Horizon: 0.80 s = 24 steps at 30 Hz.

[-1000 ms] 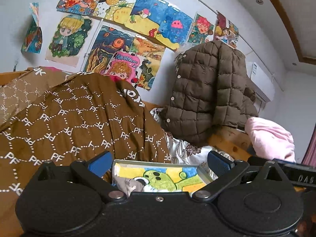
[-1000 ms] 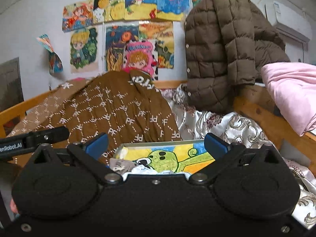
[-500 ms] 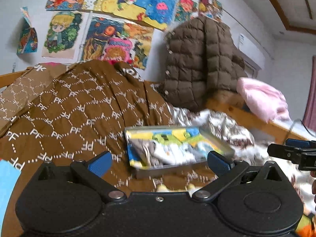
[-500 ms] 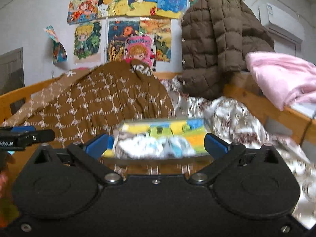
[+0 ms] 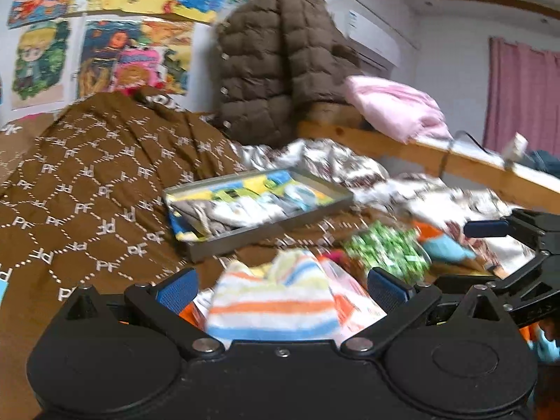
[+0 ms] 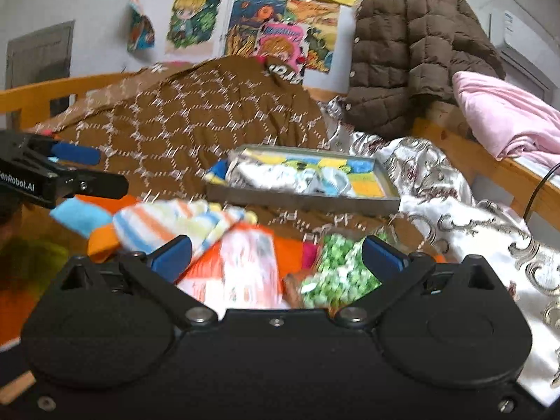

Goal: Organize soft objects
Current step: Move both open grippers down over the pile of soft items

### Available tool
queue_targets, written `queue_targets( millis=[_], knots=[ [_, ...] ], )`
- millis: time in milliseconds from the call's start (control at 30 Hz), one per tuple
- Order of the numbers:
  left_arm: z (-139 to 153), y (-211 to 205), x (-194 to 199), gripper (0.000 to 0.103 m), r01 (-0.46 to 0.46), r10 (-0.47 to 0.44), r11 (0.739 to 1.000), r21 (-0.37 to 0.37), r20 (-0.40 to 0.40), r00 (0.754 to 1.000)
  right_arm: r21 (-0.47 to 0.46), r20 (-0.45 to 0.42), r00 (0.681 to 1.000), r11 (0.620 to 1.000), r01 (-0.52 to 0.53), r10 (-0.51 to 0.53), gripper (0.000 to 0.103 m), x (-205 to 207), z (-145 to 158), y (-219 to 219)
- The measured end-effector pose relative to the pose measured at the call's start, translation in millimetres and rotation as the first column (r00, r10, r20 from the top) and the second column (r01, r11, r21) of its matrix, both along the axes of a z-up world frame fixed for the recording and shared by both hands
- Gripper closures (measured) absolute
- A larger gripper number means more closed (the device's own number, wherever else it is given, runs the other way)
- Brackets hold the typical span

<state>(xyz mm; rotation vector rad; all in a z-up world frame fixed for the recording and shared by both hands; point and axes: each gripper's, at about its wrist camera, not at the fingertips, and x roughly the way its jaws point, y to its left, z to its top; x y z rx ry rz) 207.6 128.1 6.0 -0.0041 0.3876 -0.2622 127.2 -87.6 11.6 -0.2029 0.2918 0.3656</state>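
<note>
Hovering over a near pile of socks, the left gripper point(image 5: 281, 288) and right gripper point(image 6: 278, 252) both stand spread, empty. A grey tray point(image 6: 301, 200) of folded socks lies farther back on the brown blanket point(image 5: 87, 182).

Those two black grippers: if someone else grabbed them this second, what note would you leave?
Left gripper: open, holding nothing, above the striped sock.
Right gripper: open, holding nothing, above the orange-and-white item and green patterned item.
Tray: on the brown blanket, already holding several folded pieces.
Left to do: the loose pile in front of the tray, including a blue-and-orange sock. Frames are blurred, so exact counts are unclear.
</note>
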Motion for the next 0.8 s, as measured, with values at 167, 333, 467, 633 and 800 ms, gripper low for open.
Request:
queue_targets(
  millis=[167,333,467,633,800],
  knots=[
    [-10,-11,-8,0.001,0.057,-0.054,0.996,0.062,-0.046,0.997,-0.009,-0.021,1.0,1.0,0.009,-0.01,0.001,-20,-23,7],
    [-18,-16,-13,0.001,0.087,-0.081,0.993,0.078,-0.084,0.993,0.018,-0.064,0.998,1.0,0.012,-0.011,0.001,-11,-32,2],
    [-21,-21,-15,0.001,0.111,-0.102,0.989,0.097,-0.097,0.99,0.032,-0.096,0.995,0.999,0.02,-0.017,0.001,-8,-43,-1],
    [-22,-23,-13,0.001,0.112,-0.101,0.989,0.095,-0.112,0.989,0.055,-0.135,0.99,0.998,0.035,-0.028,0.001,16,-50,-12],
    [-22,-25,-11,0.001,0.115,-0.103,0.989,0.095,-0.126,0.987,0.07,-0.143,0.989,0.996,0.045,-0.035,0.001,24,-49,-13]
  ],
)
